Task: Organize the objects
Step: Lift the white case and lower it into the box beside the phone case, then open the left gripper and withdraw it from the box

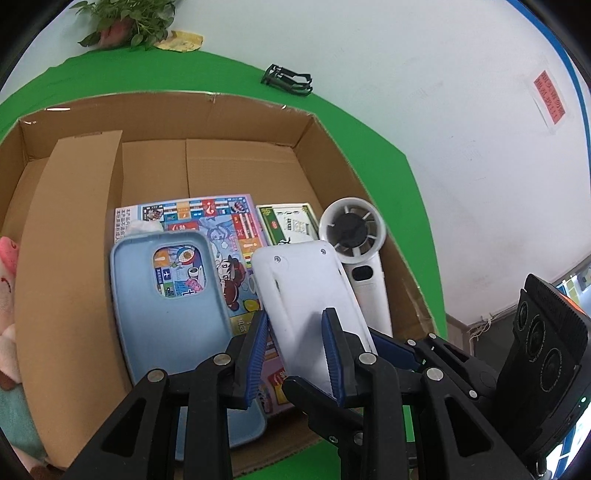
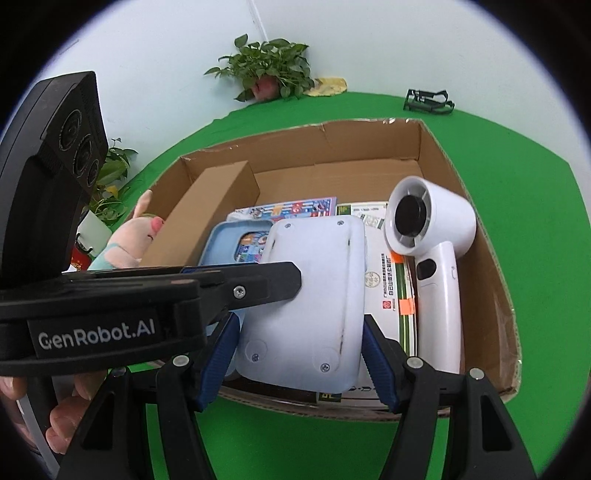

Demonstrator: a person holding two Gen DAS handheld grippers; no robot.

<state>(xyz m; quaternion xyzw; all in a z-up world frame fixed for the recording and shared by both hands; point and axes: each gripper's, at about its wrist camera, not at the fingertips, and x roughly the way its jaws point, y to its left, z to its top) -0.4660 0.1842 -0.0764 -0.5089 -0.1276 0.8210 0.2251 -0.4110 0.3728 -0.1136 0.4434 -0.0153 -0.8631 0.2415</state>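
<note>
Both grippers hold one flat white plastic device [image 1: 303, 288] [image 2: 314, 288], screw side up, over the open cardboard box [image 1: 166, 99] [image 2: 369, 125]. My left gripper [image 1: 295, 354] is shut on its near edge. My right gripper [image 2: 299, 362] clamps it across its width between the blue pads. Under it in the box lie a light blue phone case [image 1: 166, 325] [image 2: 225, 236], a colourful printed board [image 1: 221, 218] [image 2: 295, 206], a green-and-white pack [image 1: 288, 221] [image 2: 391, 295] and a white handheld fan [image 1: 351, 229] [image 2: 436, 221].
A long cardboard insert [image 1: 74, 221] [image 2: 210, 206] stands in the box's left part, with a pink plush toy [image 1: 7, 288] [image 2: 129, 240] beside it. On the green cloth behind are a black wire holder [image 1: 288, 79] [image 2: 428, 99] and a potted plant [image 1: 129, 18] [image 2: 269, 70]. A hand [image 2: 66, 417] grips the left tool.
</note>
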